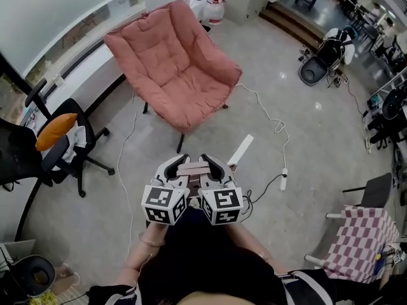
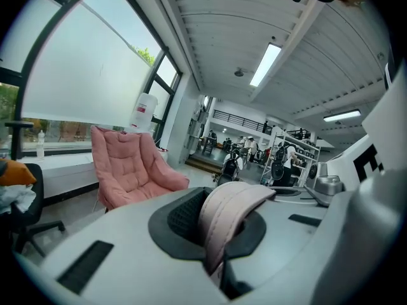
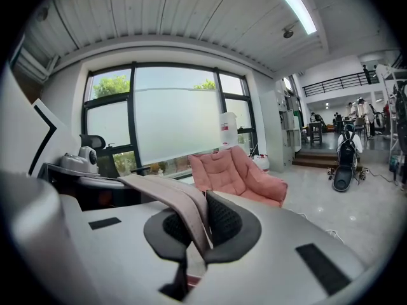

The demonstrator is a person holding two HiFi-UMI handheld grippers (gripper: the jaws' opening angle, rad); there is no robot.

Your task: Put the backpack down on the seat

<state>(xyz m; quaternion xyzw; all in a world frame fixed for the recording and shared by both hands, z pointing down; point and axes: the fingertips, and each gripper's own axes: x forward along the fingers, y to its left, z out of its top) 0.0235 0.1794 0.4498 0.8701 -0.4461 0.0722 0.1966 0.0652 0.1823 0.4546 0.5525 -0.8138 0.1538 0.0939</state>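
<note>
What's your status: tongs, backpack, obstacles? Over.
Both shut on beige padded backpack strap: left tongs, right tongs. Ahead, pink cushioned chair, nothing on it. By chair, white cable on floor.

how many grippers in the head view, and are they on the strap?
2. Left gripper and right gripper sit side by side in front of the person, each shut on the pinkish strap, short of the pink chair. None hidden.

No writing I can read

The marker cube (image 1: 164, 204) on my left tool (image 1: 176, 168), like the one on my right tool (image 1: 212, 168), shows only black-and-white square patterns, not letters or digits. The water bottle (image 3: 227, 129) by the window wears a red label (image 3: 226, 127), its print too small to make out.
</note>
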